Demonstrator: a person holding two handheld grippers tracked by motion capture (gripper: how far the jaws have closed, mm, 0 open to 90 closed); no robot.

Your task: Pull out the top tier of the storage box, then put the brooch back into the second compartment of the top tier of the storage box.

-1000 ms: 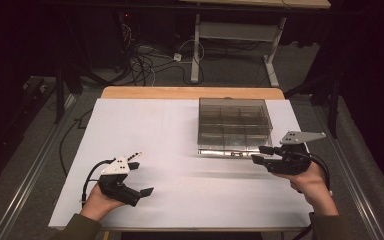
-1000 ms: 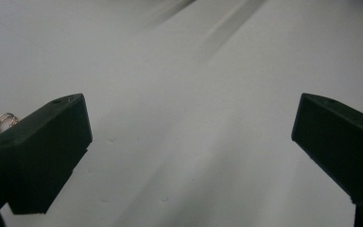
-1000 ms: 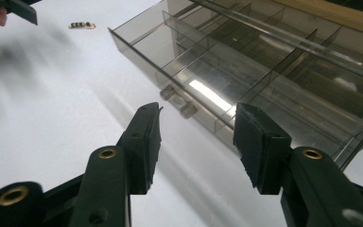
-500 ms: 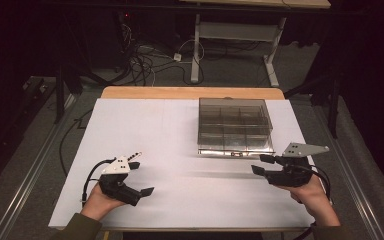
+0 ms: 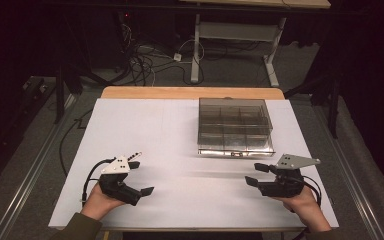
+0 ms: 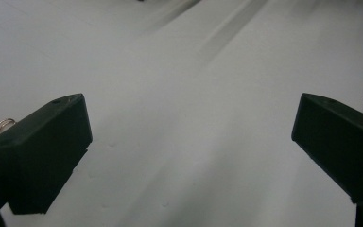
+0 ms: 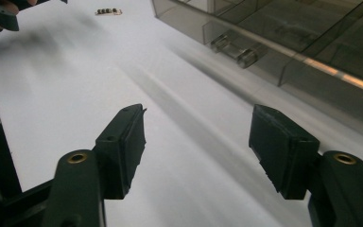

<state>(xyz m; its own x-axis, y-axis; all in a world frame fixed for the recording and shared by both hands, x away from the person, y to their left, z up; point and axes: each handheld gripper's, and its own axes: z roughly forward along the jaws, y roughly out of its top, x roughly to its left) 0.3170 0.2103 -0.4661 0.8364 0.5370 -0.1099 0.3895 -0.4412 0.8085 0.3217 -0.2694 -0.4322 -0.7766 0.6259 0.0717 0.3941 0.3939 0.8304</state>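
A clear smoky plastic compartment box [image 5: 235, 125] lies shut on the white table [image 5: 170, 130], right of centre. In the right gripper view the box [image 7: 293, 28] shows its front latch [image 7: 234, 47]. My right gripper [image 5: 255, 174] hovers low just in front of the box, pointing left. Its jaws have just been opening, and nothing lies between them [image 7: 198, 135]. My left gripper [image 5: 141, 177] rests at the front left, open wide over bare table [image 6: 191, 127].
A small row of dark beads [image 7: 106, 11] lies on the table near the left gripper [image 7: 0, 14]. Beyond the table's wooden far edge [image 5: 190, 92] are floor cables and another table's legs. Metal rails run along both sides.
The right gripper has sunk and come back toward the front edge, away from the box, with its jaws spread wider. The left gripper has stayed put.
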